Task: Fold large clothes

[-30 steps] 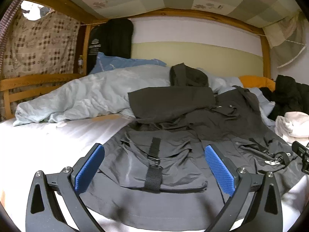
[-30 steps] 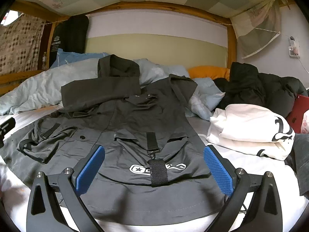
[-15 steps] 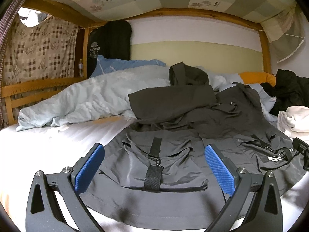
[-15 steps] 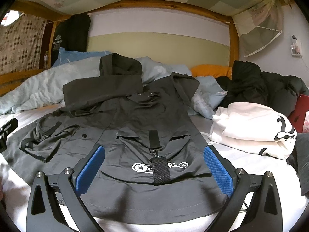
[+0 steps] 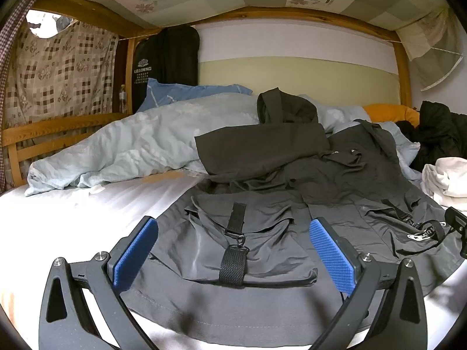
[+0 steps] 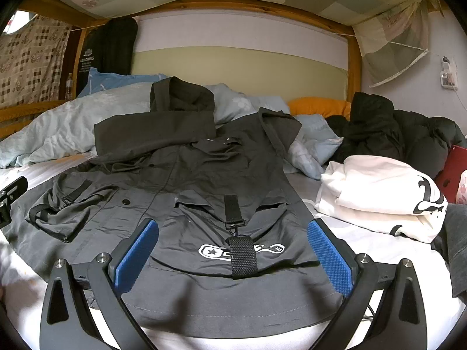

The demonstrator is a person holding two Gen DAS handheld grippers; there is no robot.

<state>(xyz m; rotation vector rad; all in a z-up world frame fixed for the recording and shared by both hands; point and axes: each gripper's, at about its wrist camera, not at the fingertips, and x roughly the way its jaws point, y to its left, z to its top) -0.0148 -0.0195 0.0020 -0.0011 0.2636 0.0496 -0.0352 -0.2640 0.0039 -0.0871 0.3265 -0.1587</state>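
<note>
A large dark grey hooded jacket [image 5: 262, 306] lies front-up on the white bed sheet, hem towards me, one sleeve folded across its chest. It also shows in the right wrist view [image 6: 221, 180]. My left gripper [image 5: 233, 250] is open and empty, low over the hem at the left strapped pocket [image 5: 233, 259]. My right gripper [image 6: 233, 250] is open and empty, low over the hem at the right pocket with the white logo [image 6: 242, 250]. Each gripper's edge shows in the other view.
A light blue duvet [image 5: 140, 143] is bunched behind the jacket at the left. A folded white garment [image 6: 379, 195] and a black puffy coat [image 6: 402, 134] lie at the right. A wooden bed rail [image 5: 43, 134] runs along the left. The upper bunk hangs low overhead.
Both grippers have edged slightly lower and nearer to the jacket's hem. The jacket has not moved. Both stay open.
</note>
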